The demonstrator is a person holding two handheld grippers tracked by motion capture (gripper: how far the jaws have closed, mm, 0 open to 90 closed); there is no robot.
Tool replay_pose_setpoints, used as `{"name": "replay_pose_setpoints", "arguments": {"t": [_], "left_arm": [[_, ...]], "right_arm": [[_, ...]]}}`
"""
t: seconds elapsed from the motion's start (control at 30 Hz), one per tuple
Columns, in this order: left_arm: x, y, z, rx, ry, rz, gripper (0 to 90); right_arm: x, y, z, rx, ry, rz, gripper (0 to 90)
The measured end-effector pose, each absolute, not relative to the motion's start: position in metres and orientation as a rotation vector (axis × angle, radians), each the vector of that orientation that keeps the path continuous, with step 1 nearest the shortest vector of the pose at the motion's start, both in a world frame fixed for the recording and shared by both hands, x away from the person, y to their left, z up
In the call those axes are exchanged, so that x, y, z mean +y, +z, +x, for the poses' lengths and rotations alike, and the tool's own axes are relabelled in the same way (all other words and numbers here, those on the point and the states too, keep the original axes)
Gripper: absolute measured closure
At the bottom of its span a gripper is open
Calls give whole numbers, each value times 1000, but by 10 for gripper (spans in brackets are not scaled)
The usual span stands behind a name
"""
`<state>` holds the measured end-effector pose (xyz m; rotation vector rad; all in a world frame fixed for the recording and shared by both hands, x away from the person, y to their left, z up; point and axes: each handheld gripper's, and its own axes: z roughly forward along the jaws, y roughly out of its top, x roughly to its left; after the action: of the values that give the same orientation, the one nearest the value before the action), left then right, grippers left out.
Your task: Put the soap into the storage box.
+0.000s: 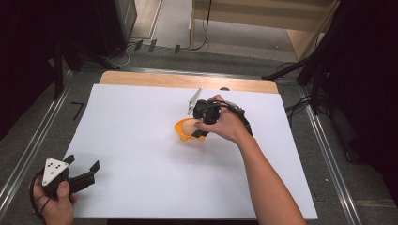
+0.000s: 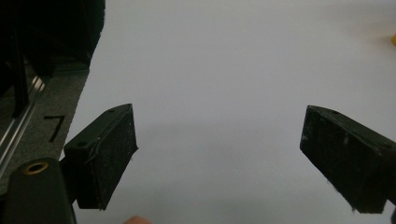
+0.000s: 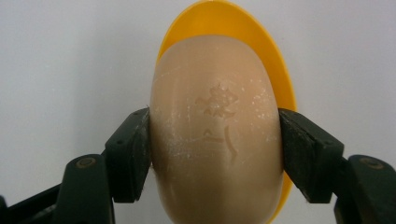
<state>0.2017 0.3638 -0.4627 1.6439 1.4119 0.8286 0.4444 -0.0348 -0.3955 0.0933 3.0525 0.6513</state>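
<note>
I work on a white sheet (image 1: 141, 154) that covers the table (image 1: 155, 78). Near the middle of it, a little toward 1 o'clock, stands the yellow dish (image 1: 181, 129), and the soap (image 3: 215, 130) sits above it, between my right jaws.

My right gripper (image 3: 215, 154) is grasping the soap: one pad presses each long side, at 9 and 3 o'clock in the right gripper view. The soap is beige, rounded and smooth, with a stamp on its face. The dish rim shows behind it from 11 to 4 o'clock.

My left gripper (image 1: 82, 174) rests at about 7 o'clock of the sheet, well apart from the dish. Its jaws are released, with only bare sheet between them.

What can go wrong, I think:
- The soap is curved and probably slippery, so it can squirt out of the pads if I squeeze more.
- If I let go while it is tilted, it can land on the rim and tip the light dish.
- Nothing holds the dish, so a push from the soap can slide it.
</note>
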Motion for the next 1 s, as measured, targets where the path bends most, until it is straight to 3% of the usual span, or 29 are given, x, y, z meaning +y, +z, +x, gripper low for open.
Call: {"name": "replay_pose_setpoints", "arguments": {"t": [0.7,0.87,0.93,1.0], "left_arm": [[364,-463,202,1415,829,1642,116],[363,-463,202,1416,832,1647,116],[363,-463,202,1417,833,1647,117],[363,-463,202,1417,833,1651,117]], "right_arm": [[-64,-392,437,2937,920,294,195],[-84,-393,434,2892,1027,432,109],[-93,-395,432,2871,1040,514,0],[-97,-395,430,2849,1052,540,0]]}}
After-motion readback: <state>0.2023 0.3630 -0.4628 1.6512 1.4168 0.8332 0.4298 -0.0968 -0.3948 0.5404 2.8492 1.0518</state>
